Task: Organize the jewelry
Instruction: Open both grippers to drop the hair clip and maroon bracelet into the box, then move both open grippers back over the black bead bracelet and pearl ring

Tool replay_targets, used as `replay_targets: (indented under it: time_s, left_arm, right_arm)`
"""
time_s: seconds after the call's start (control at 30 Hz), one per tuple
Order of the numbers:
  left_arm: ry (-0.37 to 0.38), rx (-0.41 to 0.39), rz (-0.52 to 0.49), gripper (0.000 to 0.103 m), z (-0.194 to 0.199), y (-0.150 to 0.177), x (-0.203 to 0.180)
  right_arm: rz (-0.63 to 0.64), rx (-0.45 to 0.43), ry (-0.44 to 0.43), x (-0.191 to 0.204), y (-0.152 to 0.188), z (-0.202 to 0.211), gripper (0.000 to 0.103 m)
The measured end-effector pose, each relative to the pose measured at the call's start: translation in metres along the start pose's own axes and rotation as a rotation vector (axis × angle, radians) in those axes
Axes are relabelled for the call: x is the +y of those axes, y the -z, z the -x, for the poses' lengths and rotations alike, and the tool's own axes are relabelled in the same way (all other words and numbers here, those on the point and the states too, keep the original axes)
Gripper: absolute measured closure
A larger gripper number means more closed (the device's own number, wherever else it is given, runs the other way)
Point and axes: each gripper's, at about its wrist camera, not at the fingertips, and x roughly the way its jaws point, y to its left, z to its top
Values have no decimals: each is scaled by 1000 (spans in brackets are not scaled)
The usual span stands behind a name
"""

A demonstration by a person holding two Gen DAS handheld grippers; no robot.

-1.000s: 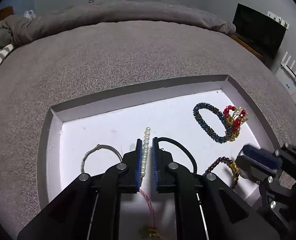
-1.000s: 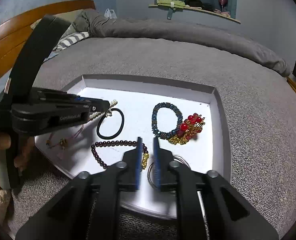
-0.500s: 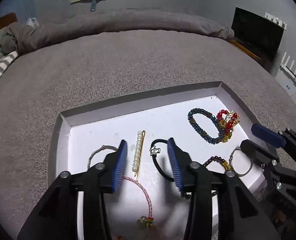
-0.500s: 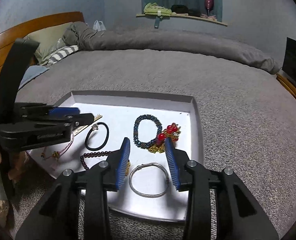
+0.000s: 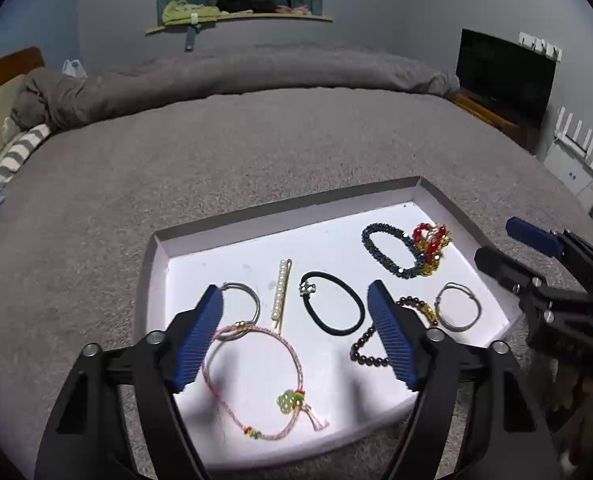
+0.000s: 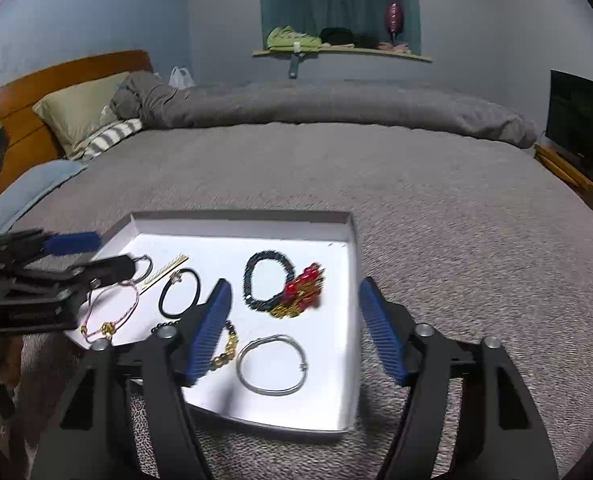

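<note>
A white shallow tray (image 5: 256, 224) (image 6: 348, 280) lies on the grey bed. In it lie a pearl hair clip (image 5: 281, 294) (image 6: 167, 270), a black hair tie (image 5: 332, 304) (image 6: 179, 293), a blue bead bracelet (image 5: 392, 254) (image 6: 267, 280) with a red and gold one (image 5: 432, 242) (image 6: 302, 290), a silver bangle (image 5: 457, 306) (image 6: 271, 365), a dark bead bracelet (image 5: 366, 350), a pink cord bracelet (image 5: 256, 380) (image 6: 114, 312) and another silver ring (image 5: 242, 302). My left gripper (image 5: 296, 340) is open and empty above the tray's near side. My right gripper (image 6: 294, 332) is open and empty over the silver bangle.
The grey bedspread (image 5: 216, 152) surrounds the tray. Pillows and a wooden headboard (image 6: 56, 92) stand at the left. A dark screen (image 5: 504, 72) on a low cabinet stands at the right. A wall shelf (image 6: 336, 50) holds clothes.
Both grippers have opened wide and drawn back up from the tray. The left let go of the pearl hair clip, which now lies in the tray.
</note>
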Motion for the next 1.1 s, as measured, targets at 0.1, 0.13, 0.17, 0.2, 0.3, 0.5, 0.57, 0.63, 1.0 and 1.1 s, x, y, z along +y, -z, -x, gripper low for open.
replay_targets:
  time_s: [0.1,0.13,0.17,0.2,0.3,0.5,0.57,0.63,1.0,1.1]
  left_arm:
    - [3,-25,14,20,10,3,1]
    - [0,-35,18,19,14,4,2]
    - [-5,-45,18,16,18,6,1]
    - [-13,-54,13,14,21,9,1]
    - [-30,-65,5,12,30,17,-2]
    - [-28,-71,-8,10,39,31,-7]
    - [-36,-87,-23,9,45,36,-10]
    - [-35,-99,-33,8,50,40,-11]
    - [-54,-81,-54,8,52,64,-10]
    - [-40,-70,-56,8,53,71,-10]
  right_arm:
    - [-34,-27,6,-7,-1,8,22]
    - [-45,-38,9,-9,0,12,21]
    - [-52,-45,11,-10,1,14,19]
    - [-59,-50,14,-11,1,16,17]
    - [-74,-68,23,-13,4,25,12]
    - [-58,-112,43,-5,9,39,6]
    - [-38,-124,49,0,12,42,6]
    - [-21,-133,52,5,14,45,6]
    - [20,-137,62,13,31,60,6]
    - [-5,-126,69,5,42,67,6]
